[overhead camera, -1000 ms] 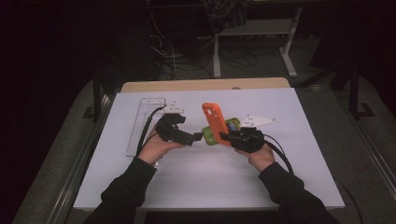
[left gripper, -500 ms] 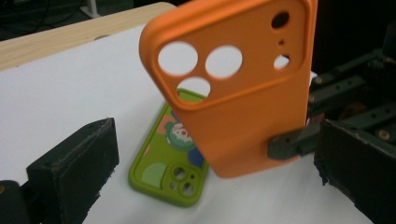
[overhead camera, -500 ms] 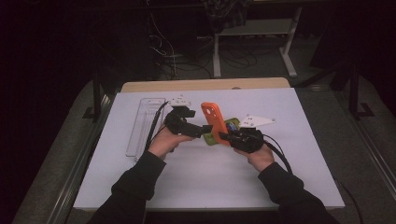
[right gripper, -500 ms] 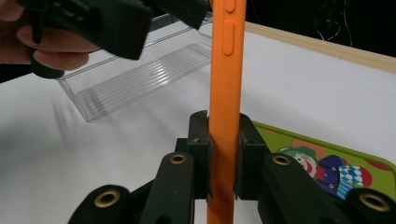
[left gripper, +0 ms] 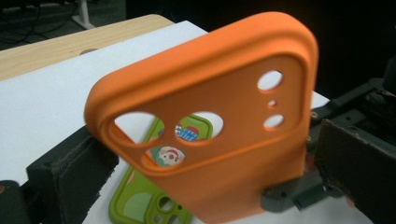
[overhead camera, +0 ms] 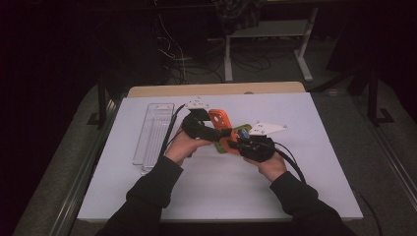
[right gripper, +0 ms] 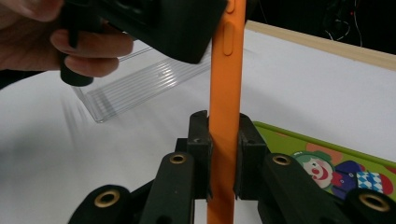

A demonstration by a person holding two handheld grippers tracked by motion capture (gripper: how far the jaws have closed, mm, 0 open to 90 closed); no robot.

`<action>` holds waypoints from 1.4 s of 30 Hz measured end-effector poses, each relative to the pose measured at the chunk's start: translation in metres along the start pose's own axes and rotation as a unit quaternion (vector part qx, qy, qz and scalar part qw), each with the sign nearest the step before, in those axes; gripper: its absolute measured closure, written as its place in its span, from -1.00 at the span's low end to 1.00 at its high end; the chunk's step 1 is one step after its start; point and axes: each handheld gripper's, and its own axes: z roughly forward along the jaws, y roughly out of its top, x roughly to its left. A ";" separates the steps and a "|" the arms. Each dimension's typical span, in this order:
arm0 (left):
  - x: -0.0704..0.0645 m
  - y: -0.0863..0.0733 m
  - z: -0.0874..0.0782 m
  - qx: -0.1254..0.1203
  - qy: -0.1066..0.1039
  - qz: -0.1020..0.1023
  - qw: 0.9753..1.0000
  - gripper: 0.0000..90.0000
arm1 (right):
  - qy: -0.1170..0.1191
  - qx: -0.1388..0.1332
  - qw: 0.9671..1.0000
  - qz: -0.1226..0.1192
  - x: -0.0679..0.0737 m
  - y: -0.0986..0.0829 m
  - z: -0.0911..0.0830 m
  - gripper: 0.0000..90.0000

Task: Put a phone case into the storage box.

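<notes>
Above the table's [overhead camera: 305,196] middle, the orange phone case [right gripper: 226,93] stands on edge, clamped in the right tongs [right gripper: 223,154]; the left tongs [left gripper: 205,172] straddle it, open

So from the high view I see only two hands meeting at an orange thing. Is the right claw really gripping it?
Observer: Yes. In the right gripper view the right claw has both jaws pressed on the edge of the orange phone case, which stands upright.
Operator: And the left claw, is it closed on it too?
Observer: The case sits between its jaws, with the camera cut-outs facing that camera, but I cannot tell if the jaws touch it.
Operator: What is the green piece under it?
Observer: A green phone case with a clown print, lying flat on the table.
</notes>
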 end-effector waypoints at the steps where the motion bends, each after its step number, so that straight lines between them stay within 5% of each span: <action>1: 0.000 0.000 0.000 0.001 0.000 0.001 1.000 -1.00 | 0.000 -0.001 1.000 -0.003 0.000 0.000 0.000 0.73; 19: 0.000 -0.002 0.003 -0.005 -0.001 -0.005 1.000 -0.88 | -0.003 0.012 1.000 -0.007 0.001 -0.002 0.004 0.73; 27: 0.000 -0.001 0.003 0.001 0.000 0.013 1.000 -0.84 | -0.006 0.021 1.000 -0.012 0.002 -0.003 0.005 0.73; 34: 0.000 -0.002 -0.001 0.001 -0.013 0.000 1.000 -0.75 | -0.005 0.032 0.999 -0.019 0.004 -0.004 0.008 0.72; 42: -0.001 -0.003 -0.002 0.008 -0.008 0.020 1.000 -0.69 | 0.001 0.026 0.999 -0.020 0.006 -0.002 0.007 0.71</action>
